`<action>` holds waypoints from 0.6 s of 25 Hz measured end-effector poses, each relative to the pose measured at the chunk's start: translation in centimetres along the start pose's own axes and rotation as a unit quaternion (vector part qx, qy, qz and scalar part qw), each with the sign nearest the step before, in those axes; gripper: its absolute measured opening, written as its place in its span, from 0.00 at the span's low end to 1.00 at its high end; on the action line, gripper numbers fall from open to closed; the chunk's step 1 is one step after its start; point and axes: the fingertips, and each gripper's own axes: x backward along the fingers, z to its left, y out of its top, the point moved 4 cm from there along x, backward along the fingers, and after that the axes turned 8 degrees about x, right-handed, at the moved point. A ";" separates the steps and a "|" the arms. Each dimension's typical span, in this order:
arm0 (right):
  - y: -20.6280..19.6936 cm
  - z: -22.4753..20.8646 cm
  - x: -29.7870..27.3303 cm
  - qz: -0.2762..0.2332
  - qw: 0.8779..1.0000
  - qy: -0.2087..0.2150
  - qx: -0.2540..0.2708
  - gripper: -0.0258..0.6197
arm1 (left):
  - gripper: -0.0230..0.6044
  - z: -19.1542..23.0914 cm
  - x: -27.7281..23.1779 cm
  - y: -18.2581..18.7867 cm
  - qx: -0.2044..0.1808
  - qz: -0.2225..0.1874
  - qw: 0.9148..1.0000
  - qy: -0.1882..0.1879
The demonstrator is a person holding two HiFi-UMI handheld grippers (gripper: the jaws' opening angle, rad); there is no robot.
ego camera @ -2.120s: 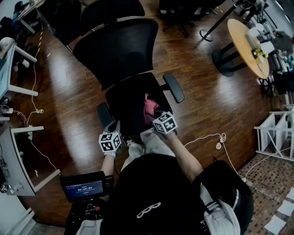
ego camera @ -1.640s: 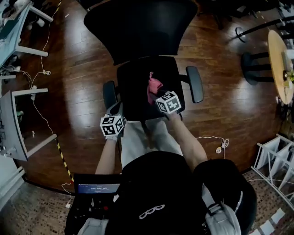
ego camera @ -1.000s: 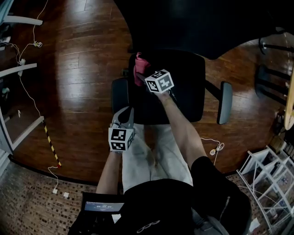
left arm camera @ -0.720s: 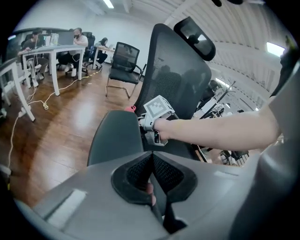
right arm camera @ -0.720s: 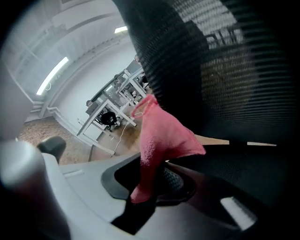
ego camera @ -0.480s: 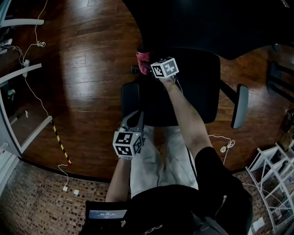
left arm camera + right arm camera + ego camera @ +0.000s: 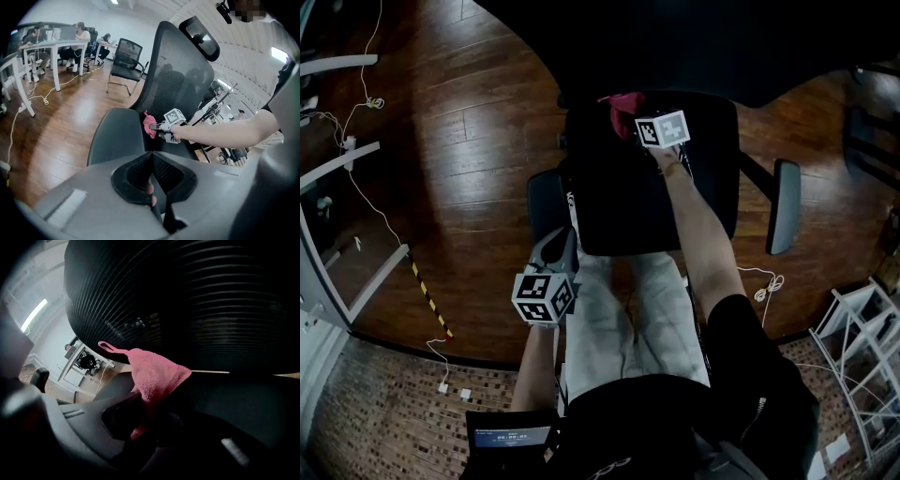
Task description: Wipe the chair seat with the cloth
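A black office chair seat fills the middle of the head view, under its mesh backrest. My right gripper is shut on a pink cloth at the far back of the seat, close to the backrest. In the right gripper view the pink cloth sticks up out of the jaws. My left gripper hangs by the seat's near left corner, beside the left armrest, its jaws closed and empty. In the left gripper view the cloth and the right gripper show over the seat.
The right armrest stands at the seat's right. Wooden floor surrounds the chair, with cables and white desk legs at the left. The person's legs stand just before the seat. Another chair and desks stand further off.
My right gripper has carried the pink cloth rightward along the back of the seat. The left gripper has stayed near the seat's front left corner.
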 end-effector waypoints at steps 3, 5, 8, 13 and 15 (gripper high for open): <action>-1.4 -3.1 2.5 0.002 1.000 -0.028 -0.007 0.14 | 0.03 0.1 0.1 0.0 0.001 0.000 1.000 -0.001; -2.1 -5.2 4.4 0.006 0.998 -0.057 -0.009 0.14 | 0.03 0.1 0.2 0.0 0.000 0.000 1.000 0.000; -3.5 -8.8 7.3 0.012 0.995 -0.100 -0.023 0.14 | 0.03 0.0 0.2 0.0 0.000 0.001 1.000 0.001; -5.2 -13.5 11.9 0.023 0.983 -0.173 -0.048 0.15 | 0.03 0.0 0.1 0.0 0.000 0.002 1.000 0.001; -5.7 -15.2 13.9 0.033 0.975 -0.213 -0.055 0.14 | 0.03 0.1 0.1 0.1 0.000 0.002 1.000 -0.001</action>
